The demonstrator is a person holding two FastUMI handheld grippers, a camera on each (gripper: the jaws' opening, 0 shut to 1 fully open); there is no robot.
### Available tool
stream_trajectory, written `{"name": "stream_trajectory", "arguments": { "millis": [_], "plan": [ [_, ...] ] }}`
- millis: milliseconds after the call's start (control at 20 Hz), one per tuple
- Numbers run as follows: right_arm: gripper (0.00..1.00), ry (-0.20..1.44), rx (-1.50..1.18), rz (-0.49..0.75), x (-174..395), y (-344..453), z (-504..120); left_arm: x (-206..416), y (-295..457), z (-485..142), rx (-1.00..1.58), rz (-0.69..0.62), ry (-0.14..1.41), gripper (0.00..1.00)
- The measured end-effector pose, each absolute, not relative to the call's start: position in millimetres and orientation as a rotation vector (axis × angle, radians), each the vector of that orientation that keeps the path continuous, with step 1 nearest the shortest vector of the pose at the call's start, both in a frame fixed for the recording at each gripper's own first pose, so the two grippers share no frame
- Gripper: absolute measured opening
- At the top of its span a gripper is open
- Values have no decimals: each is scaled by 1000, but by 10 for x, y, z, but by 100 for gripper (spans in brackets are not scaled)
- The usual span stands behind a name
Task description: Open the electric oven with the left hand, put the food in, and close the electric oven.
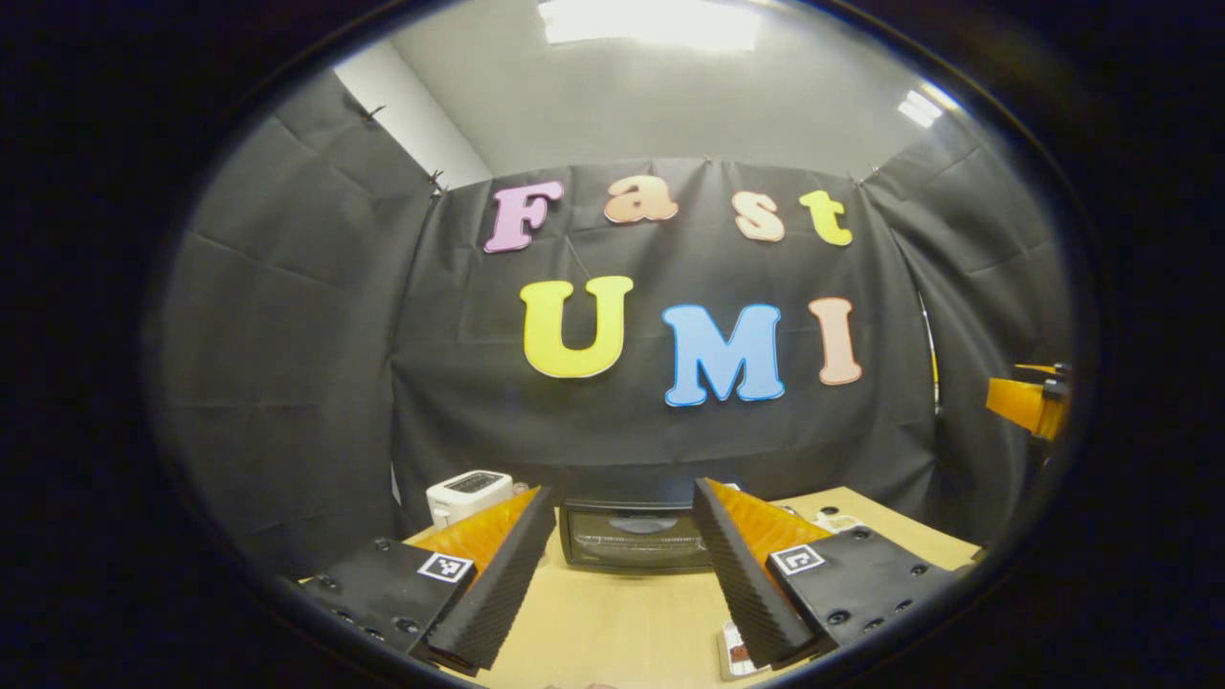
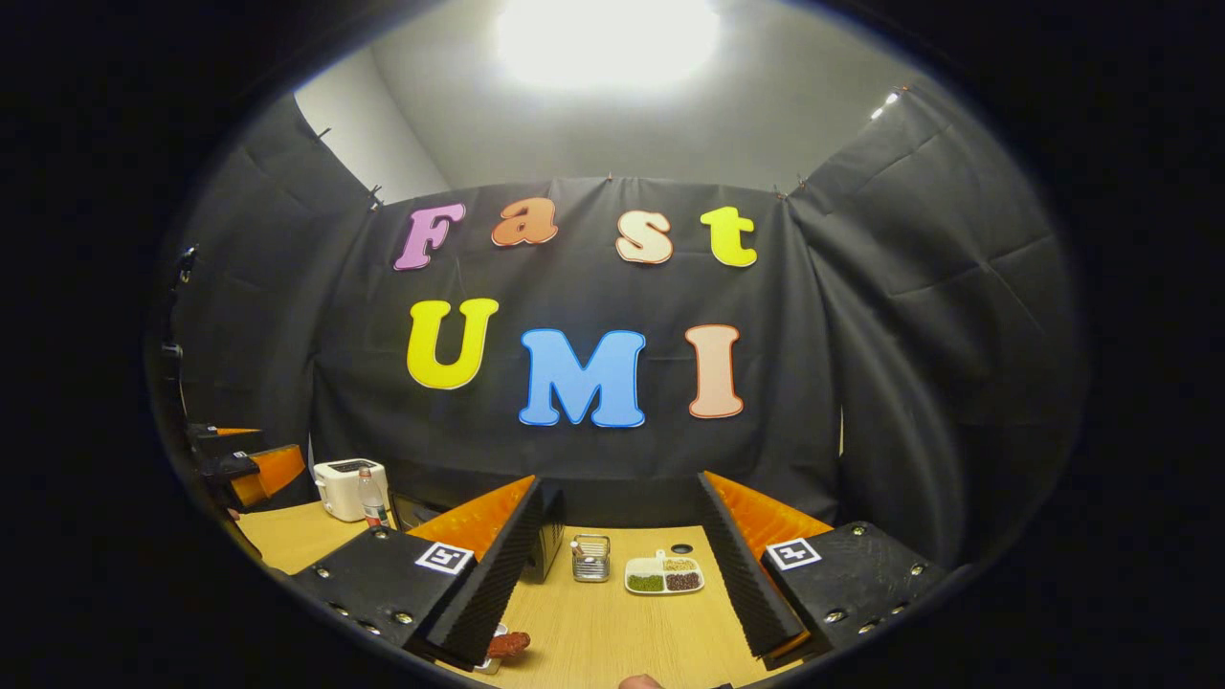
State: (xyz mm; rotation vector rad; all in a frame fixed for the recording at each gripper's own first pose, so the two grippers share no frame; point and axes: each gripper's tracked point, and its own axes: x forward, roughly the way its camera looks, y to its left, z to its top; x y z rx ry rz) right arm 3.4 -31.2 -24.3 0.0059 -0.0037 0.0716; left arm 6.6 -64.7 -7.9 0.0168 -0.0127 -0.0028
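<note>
The black electric oven (image 1: 632,536) stands at the back of the wooden table (image 1: 612,622) with its glass door shut. It sits ahead of my left gripper (image 1: 624,490), which is open, holds nothing and hangs well short of the door. In the right gripper view, one corner of the oven (image 2: 550,536) peeks from behind a finger. The food, a brown piece (image 2: 509,643) on a small white plate, lies near the table's front. My right gripper (image 2: 619,480) is open and holds nothing. That plate (image 1: 735,655) also shows low in the left gripper view.
A white toaster (image 1: 469,495) stands left of the oven, with a small bottle (image 2: 368,500) beside it. A wire holder (image 2: 590,558) and a divided dish (image 2: 664,574) of green and brown bits sit right of the oven. The other gripper (image 2: 244,469) shows far left.
</note>
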Motion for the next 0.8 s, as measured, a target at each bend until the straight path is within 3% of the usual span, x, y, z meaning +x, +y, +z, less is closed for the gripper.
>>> {"name": "stream_trajectory", "arguments": {
  "millis": [800],
  "plan": [
    [96,-6,1,-9,552,-196,-275,1712,-884,-447,39,-102,1,100]
  ]
}}
